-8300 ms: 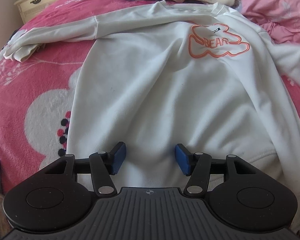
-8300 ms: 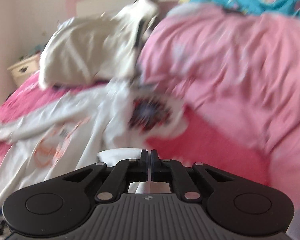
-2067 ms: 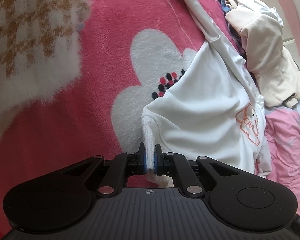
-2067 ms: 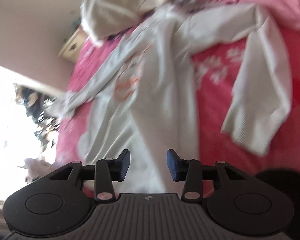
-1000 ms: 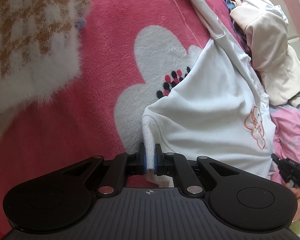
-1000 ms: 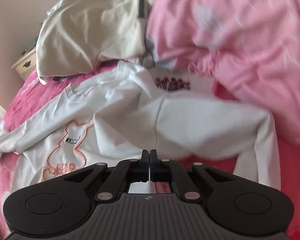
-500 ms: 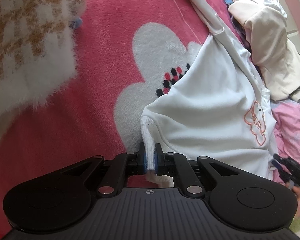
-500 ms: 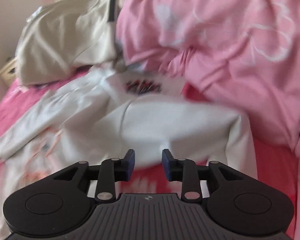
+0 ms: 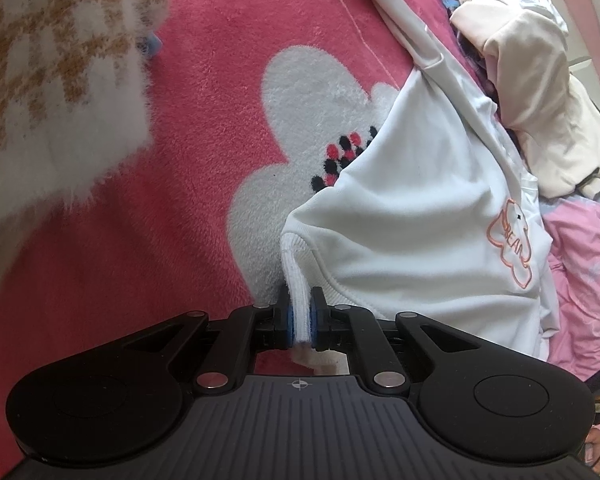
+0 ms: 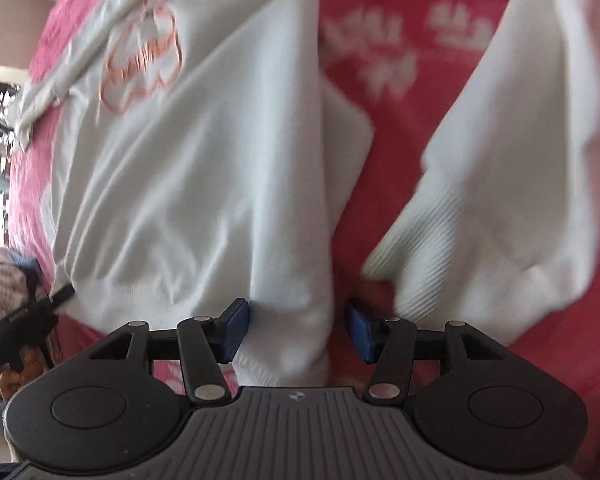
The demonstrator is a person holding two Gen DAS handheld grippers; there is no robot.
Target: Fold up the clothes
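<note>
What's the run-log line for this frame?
left gripper: shut on sweatshirt hem | right gripper: opening over hem corner, not gripping

surface: pink floral blanket (image 9: 204, 168) | on it: white sweatshirt (image 9: 420, 216) spread flat | beyond the sweatshirt — cream garment heap (image 9: 540, 112) | beside it — fuzzy checked throw (image 9: 48, 80)

Two handheld grippers, one clamped, one spreading

The left gripper (image 9: 301, 322) points steeply downward with its blue pads pressed together on the ribbed hem corner of the white sweatshirt (image 9: 420, 216), a strip of hem pinched upright between them; the right gripper (image 10: 297, 330) also tilts steeply down, its jaws opening, blue pads standing apart on either side of a fold of the same sweatshirt, which lies between them without being pressed; the right wrist view is blurred.
</note>
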